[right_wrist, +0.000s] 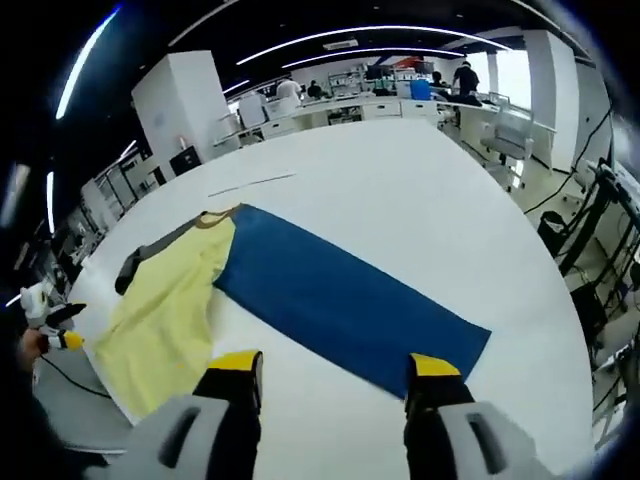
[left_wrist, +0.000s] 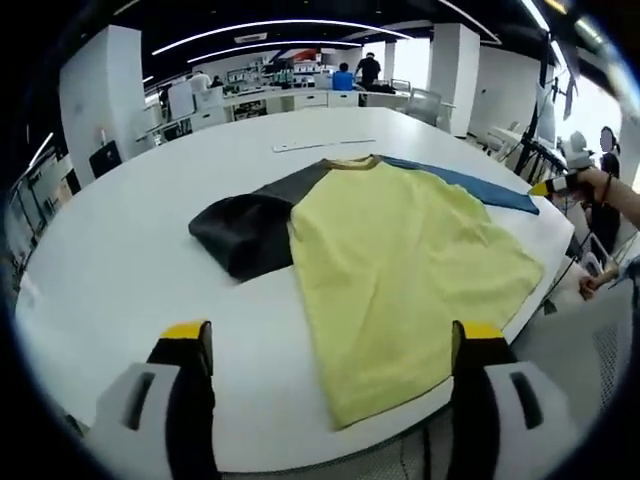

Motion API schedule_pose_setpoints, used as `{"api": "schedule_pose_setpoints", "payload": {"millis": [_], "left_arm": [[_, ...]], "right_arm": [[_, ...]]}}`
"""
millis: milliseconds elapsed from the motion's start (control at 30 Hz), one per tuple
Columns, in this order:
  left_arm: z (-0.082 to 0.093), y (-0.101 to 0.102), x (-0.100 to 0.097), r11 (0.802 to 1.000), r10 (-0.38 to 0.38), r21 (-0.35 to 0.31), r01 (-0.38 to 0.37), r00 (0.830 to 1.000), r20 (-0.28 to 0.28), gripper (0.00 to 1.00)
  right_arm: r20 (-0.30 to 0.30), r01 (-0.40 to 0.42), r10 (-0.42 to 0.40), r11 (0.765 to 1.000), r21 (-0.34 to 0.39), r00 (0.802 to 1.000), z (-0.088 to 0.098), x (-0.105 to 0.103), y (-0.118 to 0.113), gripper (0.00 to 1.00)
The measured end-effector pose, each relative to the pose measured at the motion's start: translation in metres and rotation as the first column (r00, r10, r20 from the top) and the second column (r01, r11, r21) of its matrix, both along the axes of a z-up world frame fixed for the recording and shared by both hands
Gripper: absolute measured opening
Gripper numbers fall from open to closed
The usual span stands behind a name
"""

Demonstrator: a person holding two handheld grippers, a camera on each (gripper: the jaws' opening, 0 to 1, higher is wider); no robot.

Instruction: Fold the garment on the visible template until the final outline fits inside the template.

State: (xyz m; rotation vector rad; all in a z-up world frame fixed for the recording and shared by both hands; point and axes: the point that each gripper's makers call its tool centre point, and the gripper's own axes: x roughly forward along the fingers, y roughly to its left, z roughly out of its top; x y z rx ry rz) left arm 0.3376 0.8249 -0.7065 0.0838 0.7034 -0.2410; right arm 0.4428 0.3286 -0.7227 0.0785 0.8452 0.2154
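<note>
In the left gripper view, the left gripper is held with jaws apart above the near edge of the white table, where the yellow garment is spread. In the right gripper view, the right gripper is held with jaws apart over the blue template, beside the garment.

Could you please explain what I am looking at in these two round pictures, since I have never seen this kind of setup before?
There is no robot here. A person holds a two-jaw tool in each hand, and a fisheye camera rides on each tool, looking forward along its jaws.

In the left gripper view, the left tool shows at the bottom with yellow-tipped jaws apart, holding nothing. In the right gripper view, the right tool is likewise open and empty.

Both look onto a large white table. On it lies a yellow shirt with a dark sleeve, and beside it a long blue sheet, probably the folding template. The shirt's hem hangs a little over the table edge.

In the background is an open office with desks and people.
</note>
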Motion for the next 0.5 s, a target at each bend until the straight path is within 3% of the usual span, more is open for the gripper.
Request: {"api": "schedule_pose_setpoints", "payload": {"millis": [300,500], "left_arm": [[-0.001,-0.002,-0.002,1.000,-0.009,0.006,0.009,1.000,-0.010,0.96],[0.004,-0.008,-0.001,0.999,-0.035,0.007,0.035,0.999,0.006,0.97]], "right_arm": [[-0.060,0.121,-0.125,0.990,-0.071,0.990,-0.018,0.002,-0.043,0.45],[-0.092,0.141,-0.147,0.988,-0.071,0.985,-0.030,0.005,-0.051,0.42]]}}
